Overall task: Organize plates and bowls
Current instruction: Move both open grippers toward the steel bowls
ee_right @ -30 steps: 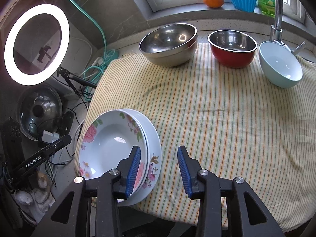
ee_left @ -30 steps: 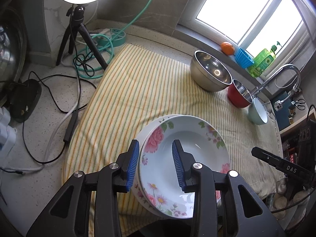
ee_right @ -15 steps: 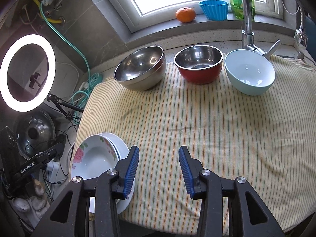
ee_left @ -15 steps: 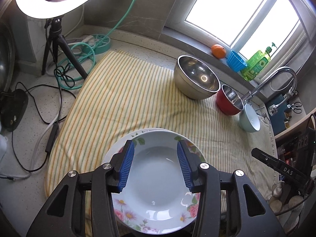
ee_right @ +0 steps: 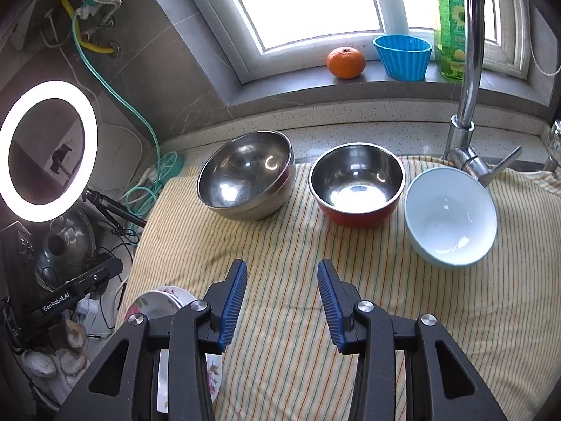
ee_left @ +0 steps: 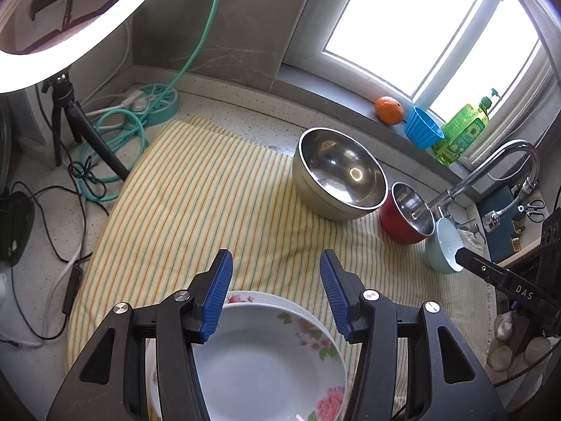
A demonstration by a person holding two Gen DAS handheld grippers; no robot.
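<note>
A stack of floral plates (ee_left: 270, 361) lies at the near left corner of the striped cloth (ee_left: 196, 210), partly under my left gripper (ee_left: 275, 273). Its jaws are opening, with nothing between them, and it hangs above the plates' far rim. In the right wrist view the plates (ee_right: 157, 301) show at lower left. My right gripper (ee_right: 282, 280) is open and empty above the bare cloth (ee_right: 280, 245). At the cloth's far edge stand a large steel bowl (ee_right: 245, 179), a red bowl with a steel inside (ee_right: 356, 184) and a pale blue bowl (ee_right: 450, 215).
A ring light (ee_right: 47, 151) on a tripod and loose cables (ee_left: 52, 203) crowd the counter left of the cloth. A tap (ee_right: 468, 80) rises behind the blue bowl. On the sill are an orange (ee_right: 345, 62), a blue cup (ee_right: 402, 57) and a green soap bottle (ee_right: 452, 28).
Both grippers have drawn back and up from the plates, which now sit lower in each view. The left jaws have spread wider. The bowls look nearer in the right wrist view.
</note>
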